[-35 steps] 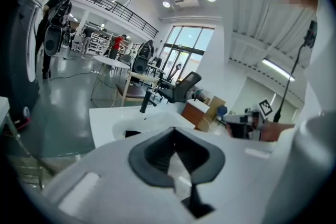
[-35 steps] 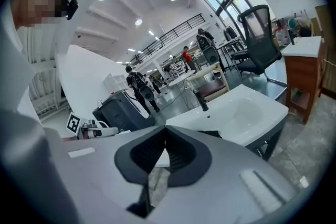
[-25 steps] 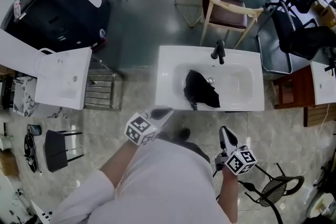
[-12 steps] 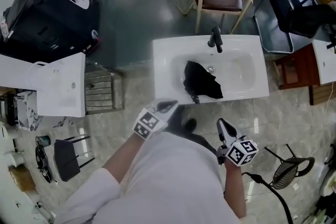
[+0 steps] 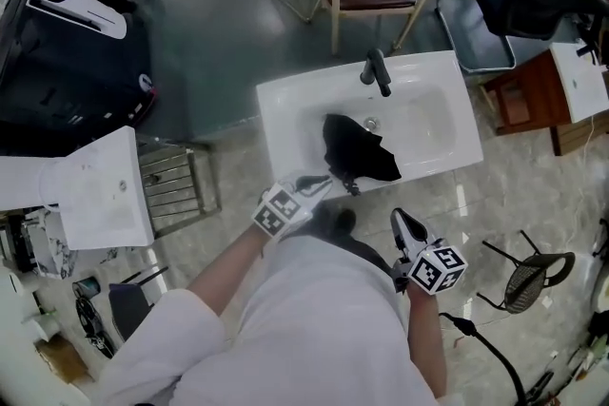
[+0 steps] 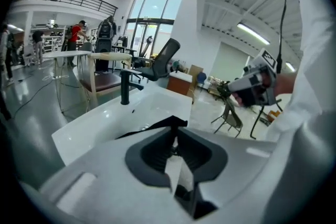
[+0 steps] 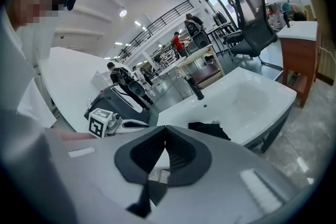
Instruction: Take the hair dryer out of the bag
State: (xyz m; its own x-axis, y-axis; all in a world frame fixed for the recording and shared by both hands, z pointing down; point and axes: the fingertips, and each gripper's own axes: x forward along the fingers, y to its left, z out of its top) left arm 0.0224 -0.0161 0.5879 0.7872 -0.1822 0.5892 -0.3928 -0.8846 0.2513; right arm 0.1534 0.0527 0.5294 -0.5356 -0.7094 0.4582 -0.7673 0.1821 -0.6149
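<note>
Hair dryer itself I cannot see from anywhere. I take it to be inside the black bag [image 5: 357,152], which lies crumpled in the basin of the white sink [image 5: 281,124], toward the sink's left half and on the near side of the black faucet [image 5: 376,71].

From overhead, the left gripper [image 5: 319,183] reaches over the sink's front rim with its tips just beside the bag's near edge. It looks placed to take hold of the fabric. The right gripper [image 5: 404,222] hangs outside the sink's front rim, apart from the bag, probably kept free to go for the dryer once the bag is held.

In the left gripper view, its jaws have just been opening and stand a little apart with nothing between them. The bag's dark edge [image 6: 157,124] shows right past the tips, inside the sink, so the grab is not yet made.

In the right gripper view, its jaws are pressed together on nothing and point toward the sink. The bag [image 7: 210,128] sits in the basin there, and the left gripper [image 7: 139,124] shows at the sink's near-left corner.
</note>
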